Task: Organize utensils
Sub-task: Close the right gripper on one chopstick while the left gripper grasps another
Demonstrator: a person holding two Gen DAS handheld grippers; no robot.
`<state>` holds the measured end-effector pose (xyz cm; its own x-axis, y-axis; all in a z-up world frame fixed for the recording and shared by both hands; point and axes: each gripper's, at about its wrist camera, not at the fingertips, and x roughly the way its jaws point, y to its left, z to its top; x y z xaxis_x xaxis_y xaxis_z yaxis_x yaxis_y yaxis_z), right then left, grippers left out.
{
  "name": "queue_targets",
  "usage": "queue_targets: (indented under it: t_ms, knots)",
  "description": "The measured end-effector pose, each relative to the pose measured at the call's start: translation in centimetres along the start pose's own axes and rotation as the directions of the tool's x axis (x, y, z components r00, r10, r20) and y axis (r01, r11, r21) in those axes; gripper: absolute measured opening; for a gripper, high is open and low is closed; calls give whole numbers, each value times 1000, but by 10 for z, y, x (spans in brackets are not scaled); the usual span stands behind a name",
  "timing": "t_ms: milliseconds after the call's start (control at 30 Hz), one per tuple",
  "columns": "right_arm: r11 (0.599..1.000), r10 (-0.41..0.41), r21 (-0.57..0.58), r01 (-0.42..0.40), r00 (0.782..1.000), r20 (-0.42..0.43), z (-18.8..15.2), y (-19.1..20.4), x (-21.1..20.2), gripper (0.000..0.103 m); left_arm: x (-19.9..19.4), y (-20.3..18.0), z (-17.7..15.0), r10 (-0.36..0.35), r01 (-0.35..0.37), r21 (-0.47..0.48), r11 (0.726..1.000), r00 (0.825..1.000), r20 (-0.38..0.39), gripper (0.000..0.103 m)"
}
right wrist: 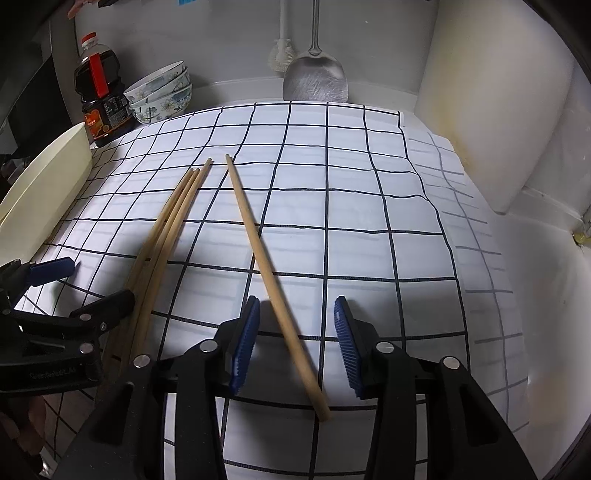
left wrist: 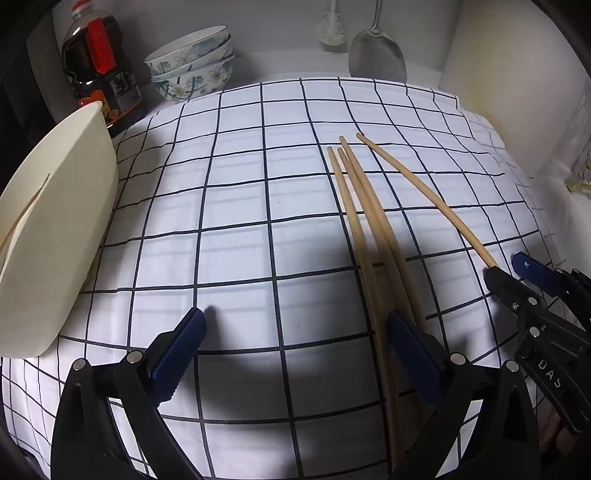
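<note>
Three wooden chopsticks (left wrist: 364,206) lie side by side on the checked cloth (left wrist: 240,206), and a single chopstick (left wrist: 424,195) lies apart to their right. My left gripper (left wrist: 295,332) is open and empty, its right finger beside the three chopsticks' near ends. My right gripper (right wrist: 295,325) is open and straddles the single chopstick (right wrist: 258,251), which lies between its pads untouched. The three chopsticks (right wrist: 173,214) show left in the right wrist view. A cream tray (left wrist: 55,229) at the left holds one chopstick (left wrist: 22,214).
A soy sauce bottle (left wrist: 98,66) and stacked flowered bowls (left wrist: 192,62) stand at the back left. A metal spatula (left wrist: 376,55) and a brush (left wrist: 332,29) hang on the back wall. A white wall (right wrist: 498,110) bounds the right side.
</note>
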<state>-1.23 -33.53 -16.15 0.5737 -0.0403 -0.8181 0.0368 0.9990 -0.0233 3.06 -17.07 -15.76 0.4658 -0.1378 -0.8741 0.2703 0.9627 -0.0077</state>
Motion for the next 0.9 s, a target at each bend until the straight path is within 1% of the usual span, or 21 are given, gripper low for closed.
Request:
queue_targets:
  t_ms: [167,333,433,467,500,533,600,633,667,700,733,767,800,833,900]
  knots:
    - [1000,10,-18,-10,1000,6,6,1,6,52,4,-1,8,6,-6,-9,1000,1000,0,97]
    - [999,16,-45,-15,1000,14,17,0,15,54,9,-6,18,3,-3,-8,1000,1000,12,95]
    - [998,26,-60,-25,1000,16,24,0,21,54,10,-9,22,3,-3,-8,1000,1000,24,90]
    - [997,31,-68,-30,999,15,27,1,23,54,9,-10,24,3,-2,-6,1000,1000,27,85]
    - [997,35,-75,-34,999,15,28,2,24,54,8,-12,25,1,-1,-2,1000,1000,31,78]
    - [996,39,-78,-37,999,14,30,3,25,54,8,-14,26,-3,3,5,1000,999,36,73]
    - [995,50,-91,-49,999,12,32,6,26,49,5,-21,28,-17,16,31,999,999,46,52]
    - [993,57,-101,-56,998,11,33,8,26,42,4,-25,28,-27,24,48,999,998,51,47]
    - [991,66,-113,-64,998,11,33,11,26,34,3,-29,28,-34,31,64,997,998,56,37]
    - [990,72,-121,-70,997,10,33,13,26,30,3,-31,28,-38,34,72,997,997,60,28]
    - [989,76,-130,-74,997,10,33,17,25,23,2,-33,27,-44,38,81,996,997,64,24]
    - [987,76,-140,-74,997,11,32,20,25,17,1,-35,26,-48,42,87,995,997,66,15]
    - [987,76,-142,-73,997,11,31,21,24,13,1,-35,25,-49,43,91,995,997,64,10]
    - [988,75,-138,-73,997,10,31,21,23,8,0,-35,24,-46,41,94,995,997,62,9]
    - [991,79,-107,-79,997,3,30,18,22,7,-1,-34,24,-58,54,92,994,997,47,7]
